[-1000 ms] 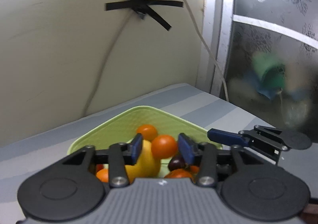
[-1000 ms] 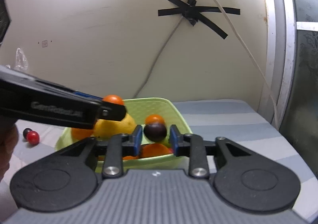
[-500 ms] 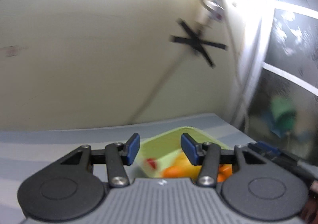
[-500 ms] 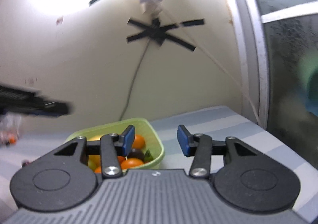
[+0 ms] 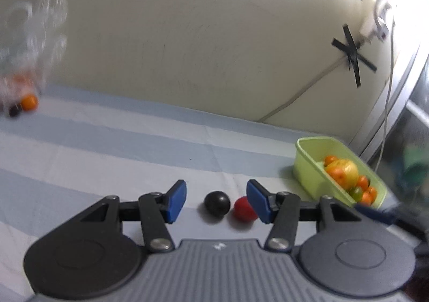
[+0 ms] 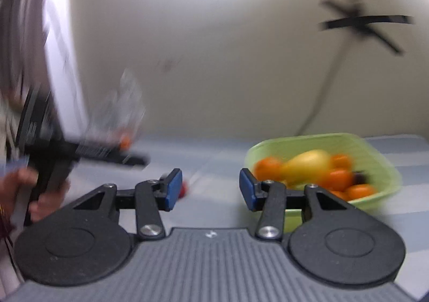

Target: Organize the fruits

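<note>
My left gripper [image 5: 216, 192] is open and hangs low over the striped cloth. A small black fruit [image 5: 217, 202] and a red fruit [image 5: 244, 209] lie on the cloth just beyond its blue pads, and neither is touched. The green basket [image 5: 308, 157] stands to the right, holding several orange fruits and a yellow one [image 5: 343, 170]. My right gripper [image 6: 210, 186] is open and empty. In its blurred view the basket [image 6: 375, 146] sits right of its fingers. The red fruit [image 6: 183, 190] peeks out behind its left pad.
A clear plastic bag [image 5: 32, 34] slumps at the far left by the wall, with an orange fruit [image 5: 29, 101] and a dark one [image 5: 13, 113] at its foot. A hand [image 6: 16, 186] holds the left gripper's body [image 6: 80, 152]. A taped cable [image 5: 351, 52] runs down the wall behind the basket.
The left gripper swung left away from the basket; the orange fruit between its pads is gone. The right gripper also turned left, and the dark fruit seen between its pads is gone.
</note>
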The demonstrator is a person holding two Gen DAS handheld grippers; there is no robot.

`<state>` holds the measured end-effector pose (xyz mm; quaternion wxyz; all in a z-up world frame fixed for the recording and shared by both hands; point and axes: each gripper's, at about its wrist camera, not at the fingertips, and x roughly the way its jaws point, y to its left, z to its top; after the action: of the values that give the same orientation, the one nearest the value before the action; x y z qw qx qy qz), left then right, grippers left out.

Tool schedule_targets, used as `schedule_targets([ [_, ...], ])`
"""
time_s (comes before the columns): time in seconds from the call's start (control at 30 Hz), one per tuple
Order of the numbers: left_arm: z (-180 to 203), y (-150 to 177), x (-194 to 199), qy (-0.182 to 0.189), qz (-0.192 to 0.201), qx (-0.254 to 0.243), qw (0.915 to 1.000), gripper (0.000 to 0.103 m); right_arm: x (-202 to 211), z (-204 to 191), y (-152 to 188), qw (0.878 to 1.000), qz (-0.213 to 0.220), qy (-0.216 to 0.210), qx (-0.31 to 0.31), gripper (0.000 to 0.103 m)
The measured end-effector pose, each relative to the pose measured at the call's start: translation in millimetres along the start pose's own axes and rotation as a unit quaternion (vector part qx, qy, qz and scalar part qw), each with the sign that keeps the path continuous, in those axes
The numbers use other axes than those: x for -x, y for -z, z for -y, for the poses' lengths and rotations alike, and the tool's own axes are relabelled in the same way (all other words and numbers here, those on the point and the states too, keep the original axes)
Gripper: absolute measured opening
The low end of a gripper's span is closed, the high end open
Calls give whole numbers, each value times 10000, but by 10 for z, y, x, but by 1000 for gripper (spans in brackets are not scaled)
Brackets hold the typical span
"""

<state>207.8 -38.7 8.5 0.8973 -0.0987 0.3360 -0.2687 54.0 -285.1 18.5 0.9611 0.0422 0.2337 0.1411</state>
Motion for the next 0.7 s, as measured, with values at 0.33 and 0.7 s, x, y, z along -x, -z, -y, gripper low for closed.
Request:
schedule_targets([
  [0.33,-164,-15,-62,294,33,347,9990,51,-1100,-362,-85,9900,-1107,-45,868,49],
  [0.7,174,167,-362,-61,-187,-730,9971,51,-554,-174,47,9946,-899,192,484,31],
])
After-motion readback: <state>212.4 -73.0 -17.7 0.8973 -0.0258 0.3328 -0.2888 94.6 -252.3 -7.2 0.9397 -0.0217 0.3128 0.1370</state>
